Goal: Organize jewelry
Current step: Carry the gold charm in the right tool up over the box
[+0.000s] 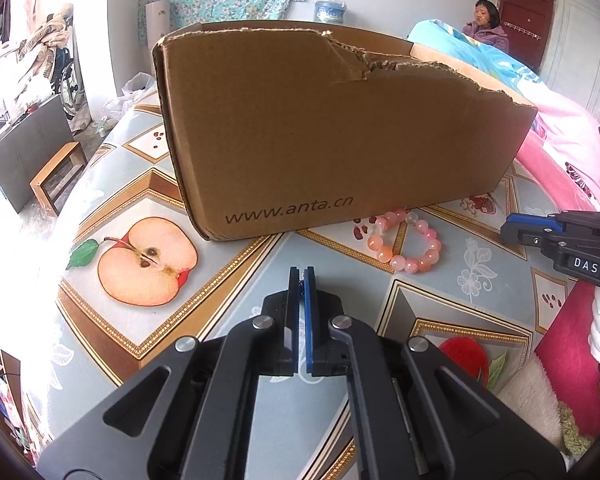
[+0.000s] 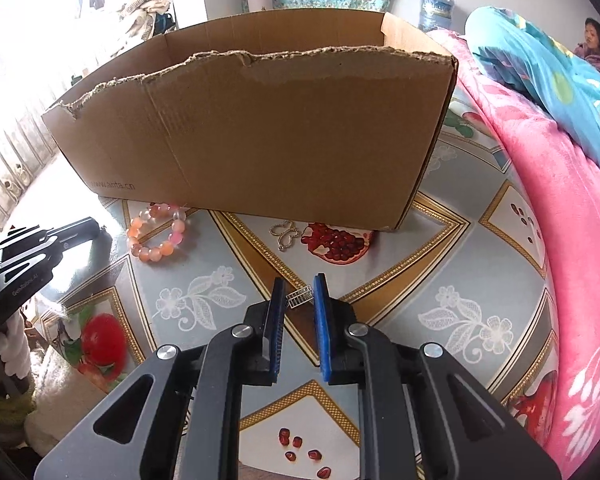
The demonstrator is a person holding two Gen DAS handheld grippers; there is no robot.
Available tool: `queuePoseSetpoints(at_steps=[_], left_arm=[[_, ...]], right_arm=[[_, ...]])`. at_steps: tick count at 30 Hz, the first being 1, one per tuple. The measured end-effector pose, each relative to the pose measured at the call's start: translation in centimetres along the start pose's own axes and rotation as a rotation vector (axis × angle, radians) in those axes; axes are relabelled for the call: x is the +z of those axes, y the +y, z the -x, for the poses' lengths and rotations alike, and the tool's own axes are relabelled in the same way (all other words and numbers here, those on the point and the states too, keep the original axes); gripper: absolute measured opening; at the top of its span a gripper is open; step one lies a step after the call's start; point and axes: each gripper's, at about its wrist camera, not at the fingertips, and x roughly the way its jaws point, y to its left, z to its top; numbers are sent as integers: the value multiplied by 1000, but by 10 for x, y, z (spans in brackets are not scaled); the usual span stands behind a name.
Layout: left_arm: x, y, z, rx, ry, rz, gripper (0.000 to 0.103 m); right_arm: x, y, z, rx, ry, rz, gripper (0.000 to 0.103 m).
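Note:
A torn cardboard box (image 1: 332, 132) stands on the patterned table; it also shows in the right wrist view (image 2: 260, 132). A pink bead bracelet (image 1: 404, 242) lies at its foot, also seen in the right wrist view (image 2: 158, 234). A small metal pendant (image 2: 285, 234) lies near the box. My right gripper (image 2: 300, 294) is closed on a small silver ring-like piece (image 2: 300, 297) held between its pads above the table. My left gripper (image 1: 301, 276) is shut with something small and dark pinched at its tips; I cannot tell what it is.
A pink blanket (image 2: 560, 240) and a blue quilt (image 2: 540, 80) lie along the right. A person (image 1: 486, 24) sits at the back. A wooden stool (image 1: 58, 178) stands on the floor at the left. The right gripper's body (image 1: 560, 240) shows at the left view's right edge.

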Motion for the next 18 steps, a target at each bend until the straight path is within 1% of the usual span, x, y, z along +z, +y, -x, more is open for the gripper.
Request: queuePoseSetpoints(at_steps=[6, 9, 12, 18], left_arm=[[-4, 5, 2, -12, -14, 6, 1], [-5, 7, 7, -35, -34, 2, 1], [-4, 9, 15, -38, -58, -7, 1], [0, 18, 36, -87, -97, 25, 1]], right_arm=[[-5, 3, 13, 14, -23, -26, 15], [-4, 3, 18, 21, -37, -39, 15], [1, -1, 19, 31, -46, -52, 15], [4, 0, 34, 46, -91, -58, 15]])
